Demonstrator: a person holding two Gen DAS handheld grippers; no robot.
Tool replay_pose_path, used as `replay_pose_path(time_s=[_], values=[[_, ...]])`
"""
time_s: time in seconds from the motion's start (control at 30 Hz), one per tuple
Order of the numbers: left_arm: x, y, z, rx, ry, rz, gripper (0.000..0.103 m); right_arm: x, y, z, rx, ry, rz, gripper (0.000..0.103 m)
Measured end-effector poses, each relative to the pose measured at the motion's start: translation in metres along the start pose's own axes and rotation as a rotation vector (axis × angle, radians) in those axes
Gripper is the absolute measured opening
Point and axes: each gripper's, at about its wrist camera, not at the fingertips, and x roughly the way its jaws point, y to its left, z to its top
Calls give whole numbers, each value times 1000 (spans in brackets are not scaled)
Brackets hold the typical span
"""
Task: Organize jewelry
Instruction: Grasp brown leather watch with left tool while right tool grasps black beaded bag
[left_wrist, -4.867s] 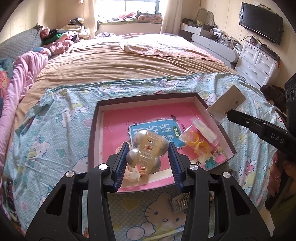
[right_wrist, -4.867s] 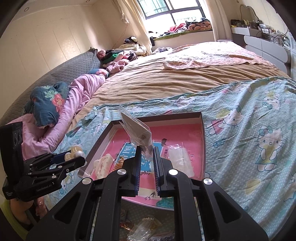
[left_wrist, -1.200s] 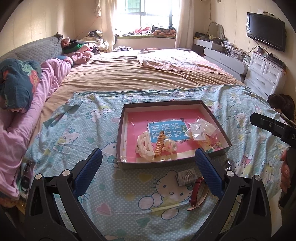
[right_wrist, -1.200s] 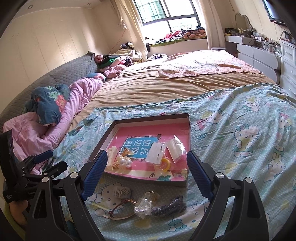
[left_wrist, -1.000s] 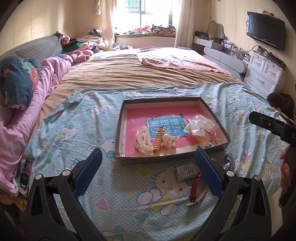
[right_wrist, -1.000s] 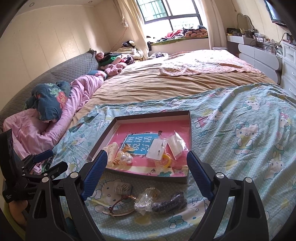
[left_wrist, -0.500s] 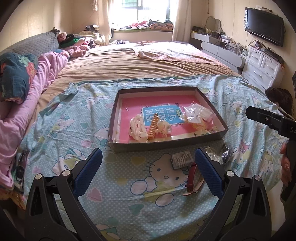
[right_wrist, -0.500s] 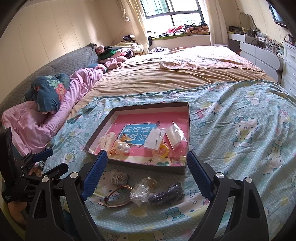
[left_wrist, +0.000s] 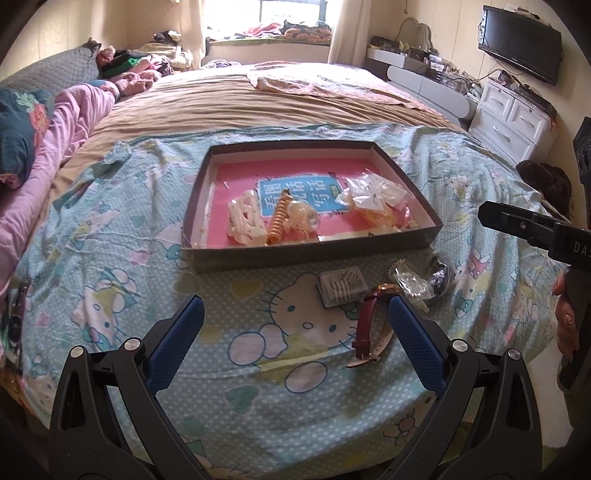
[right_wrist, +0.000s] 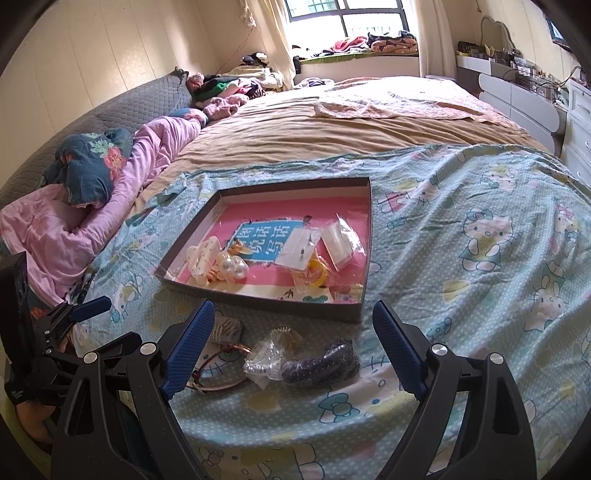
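Both claws now withdrawn toward bed's near edge, left claw (left_wrist: 295, 328) and right claw (right_wrist: 293, 343) wide, empty. Hair clips, bagged pieces dropped in tray (left_wrist: 314, 251); watch (left_wrist: 365, 325), 3 packets remain outside.

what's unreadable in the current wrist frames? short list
- Watch, left wrist view: dial hidden behind the left gripper finger.
- Dark item, right wrist view: bagged in plastic, identity unclear.
- Small bags in the tray: contents too small to identify.
- Right gripper: jaws wide open, nothing held.
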Motion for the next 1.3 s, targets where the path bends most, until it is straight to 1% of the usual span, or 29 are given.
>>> replay_pose_path(time_s=[0.2,0.33,0.4,0.53,0.63,0.73,0.83,0.9,0.93,1.07,1.2,1.3], values=[[16,-11,-8,13,45,-50,92,10,-9,-13,31,51,2,86],[27,-19,-14,21,79,-81,78,16,-15,-22,57,85,0,86],[32,-22,-16,24,96,-99,74,20,-19,-27,86,106,11,86],[43,-29,-21,36,129,-123,58,27,-24,-35,122,142,22,86],[48,-31,-23,36,145,-135,51,32,-27,-41,148,167,29,86],[54,-31,-23,34,157,-141,46,39,-31,-44,170,195,29,85],[59,-31,-23,26,166,-145,43,44,-36,-46,200,215,34,78],[62,-32,-22,26,171,-145,42,48,-39,-47,228,227,42,71],[64,-32,-22,26,172,-144,42,50,-41,-48,242,233,54,70],[70,-32,-21,25,179,-149,38,59,-46,-51,310,262,102,57],[75,-33,-23,36,188,-150,36,65,-56,-53,409,276,136,56],[77,-34,-23,44,191,-143,34,70,-62,-52,458,284,148,56]])
